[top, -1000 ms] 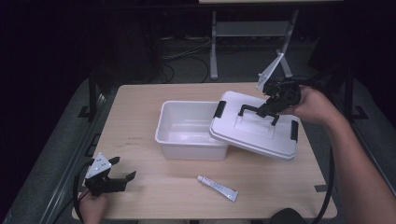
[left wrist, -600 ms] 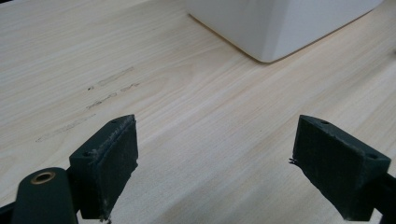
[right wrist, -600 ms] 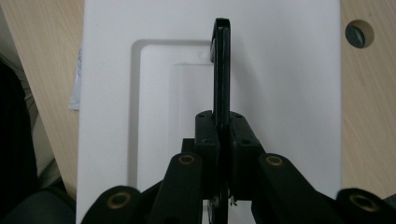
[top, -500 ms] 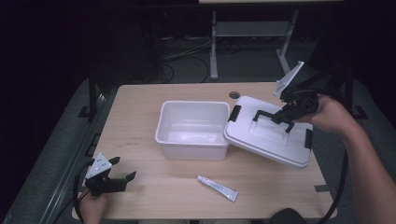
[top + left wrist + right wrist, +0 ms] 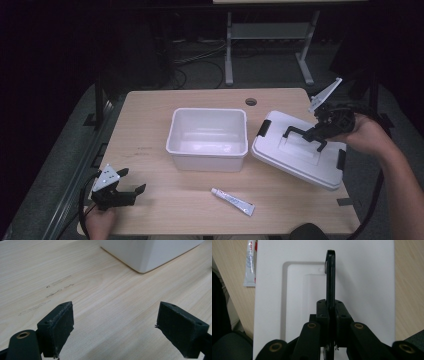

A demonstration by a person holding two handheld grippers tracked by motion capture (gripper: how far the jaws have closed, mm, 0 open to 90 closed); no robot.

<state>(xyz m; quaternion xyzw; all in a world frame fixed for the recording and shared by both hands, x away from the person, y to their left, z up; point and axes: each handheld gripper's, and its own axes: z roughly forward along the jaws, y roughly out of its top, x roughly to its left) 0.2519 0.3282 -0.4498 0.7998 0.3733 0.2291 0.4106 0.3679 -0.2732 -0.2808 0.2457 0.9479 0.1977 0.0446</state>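
Right gripper point(image 5: 320, 131) pinches lid point(image 5: 300, 157) handle point(image 5: 330, 277); lid hangs tilted below jaws, may swing, slip, strike table point(image 5: 165, 205).

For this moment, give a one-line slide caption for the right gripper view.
Right tool shut on the white lid's black handle.

The light wooden table point(image 5: 150, 130) has a round cable hole point(image 5: 251, 101) near its far edge. A white open bin point(image 5: 208, 138) stands at its middle. A small white tube point(image 5: 232, 201) lies near the front edge. Faint dark scuff marks point(image 5: 57, 287) show on the wood left of the bin.
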